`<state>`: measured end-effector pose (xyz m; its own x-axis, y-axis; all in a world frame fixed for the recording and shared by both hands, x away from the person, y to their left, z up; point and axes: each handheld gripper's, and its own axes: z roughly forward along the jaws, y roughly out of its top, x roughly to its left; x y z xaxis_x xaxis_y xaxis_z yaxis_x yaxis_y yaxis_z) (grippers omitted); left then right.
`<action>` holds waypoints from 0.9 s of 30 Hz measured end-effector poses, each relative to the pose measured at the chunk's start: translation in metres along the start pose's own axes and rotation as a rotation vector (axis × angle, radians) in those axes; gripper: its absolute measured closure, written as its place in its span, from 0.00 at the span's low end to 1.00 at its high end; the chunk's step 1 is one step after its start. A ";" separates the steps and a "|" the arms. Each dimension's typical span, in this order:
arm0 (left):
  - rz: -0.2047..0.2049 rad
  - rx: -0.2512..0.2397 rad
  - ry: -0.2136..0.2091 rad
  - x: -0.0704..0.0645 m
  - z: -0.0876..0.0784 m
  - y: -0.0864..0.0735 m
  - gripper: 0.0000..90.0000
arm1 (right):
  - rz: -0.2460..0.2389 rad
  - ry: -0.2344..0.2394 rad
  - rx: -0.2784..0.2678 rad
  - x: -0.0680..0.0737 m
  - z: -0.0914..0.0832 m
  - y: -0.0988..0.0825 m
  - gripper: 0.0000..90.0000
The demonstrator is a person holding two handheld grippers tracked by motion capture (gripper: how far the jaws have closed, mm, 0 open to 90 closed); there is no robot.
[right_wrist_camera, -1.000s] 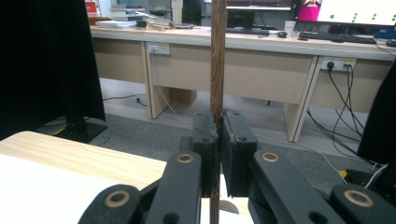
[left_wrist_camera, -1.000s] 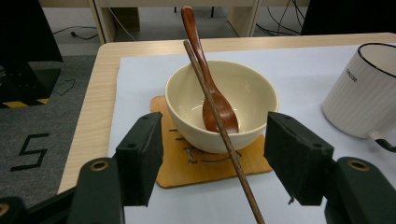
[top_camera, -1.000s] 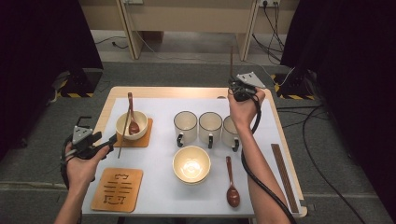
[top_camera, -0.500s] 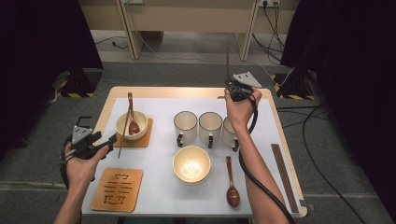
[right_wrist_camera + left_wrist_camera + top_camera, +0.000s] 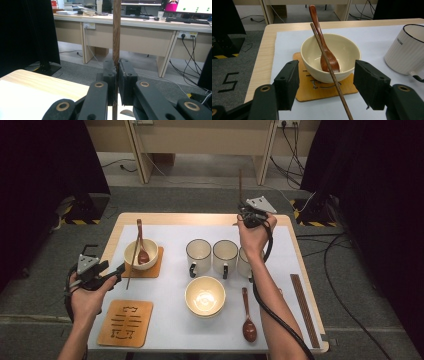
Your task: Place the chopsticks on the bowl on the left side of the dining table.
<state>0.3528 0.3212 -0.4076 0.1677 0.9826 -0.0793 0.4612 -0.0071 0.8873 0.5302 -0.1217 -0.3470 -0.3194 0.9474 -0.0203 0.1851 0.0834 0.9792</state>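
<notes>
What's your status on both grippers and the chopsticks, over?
Right gripper shut on upright chopstick, above table's far edge. Left gripper open; second chopstick leans on bowl. Nothing in the way.

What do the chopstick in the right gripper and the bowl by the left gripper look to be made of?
Chopstick: apparently dark wood, matte, with a visible lengthwise grain. Bowl: likely glazed ceramic, cream and glossy, with light reflecting off its inner wall; glossy melamine cannot be ruled out.
</notes>
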 end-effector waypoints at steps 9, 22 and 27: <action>-0.002 -0.001 0.001 0.000 -0.001 0.001 0.41 | 0.001 0.008 0.000 0.006 0.004 0.000 0.95; 0.000 -0.004 -0.003 -0.001 0.000 0.001 0.41 | -0.010 0.022 0.004 0.014 0.007 0.000 0.95; 0.000 -0.004 -0.003 -0.001 -0.001 0.001 0.41 | -0.012 0.030 0.010 0.018 0.009 -0.001 0.95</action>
<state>0.3527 0.3203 -0.4063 0.1706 0.9821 -0.0804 0.4581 -0.0068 0.8889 0.5330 -0.1019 -0.3505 -0.3494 0.9366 -0.0261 0.1904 0.0983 0.9768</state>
